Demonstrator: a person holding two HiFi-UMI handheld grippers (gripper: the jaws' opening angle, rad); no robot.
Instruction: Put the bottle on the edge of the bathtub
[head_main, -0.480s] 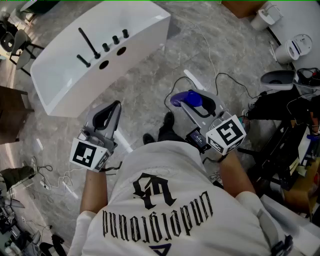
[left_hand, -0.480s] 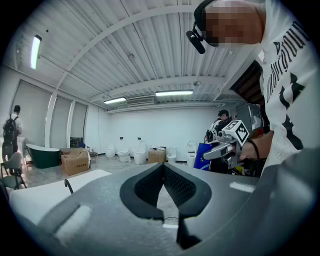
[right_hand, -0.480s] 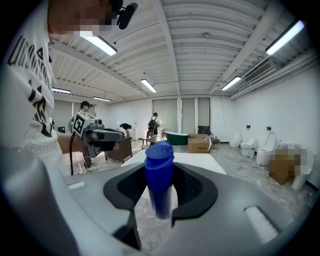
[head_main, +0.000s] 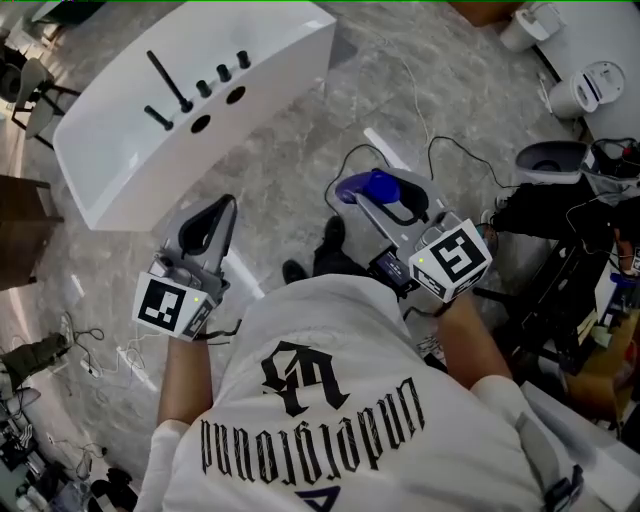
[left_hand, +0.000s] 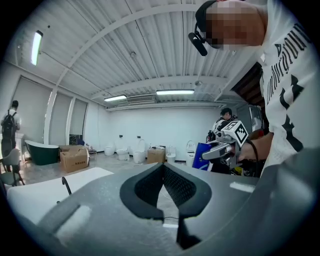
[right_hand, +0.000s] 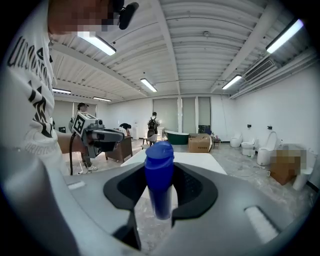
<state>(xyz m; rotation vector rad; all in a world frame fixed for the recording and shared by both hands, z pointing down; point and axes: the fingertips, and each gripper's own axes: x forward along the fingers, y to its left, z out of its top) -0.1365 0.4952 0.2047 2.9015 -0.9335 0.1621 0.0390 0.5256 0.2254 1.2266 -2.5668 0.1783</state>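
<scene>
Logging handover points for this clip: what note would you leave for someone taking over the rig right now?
Left gripper: fingers shut, nothing in them.
Right gripper: shut on the blue bottle, which stands upright between the fingers, in the air.
Bathtub: white, on the floor ahead and to the left, with black tap fittings on its rim.
Done: bottle in hand.
Left: carry it to the bathtub, stand it on the edge, let go.
</scene>
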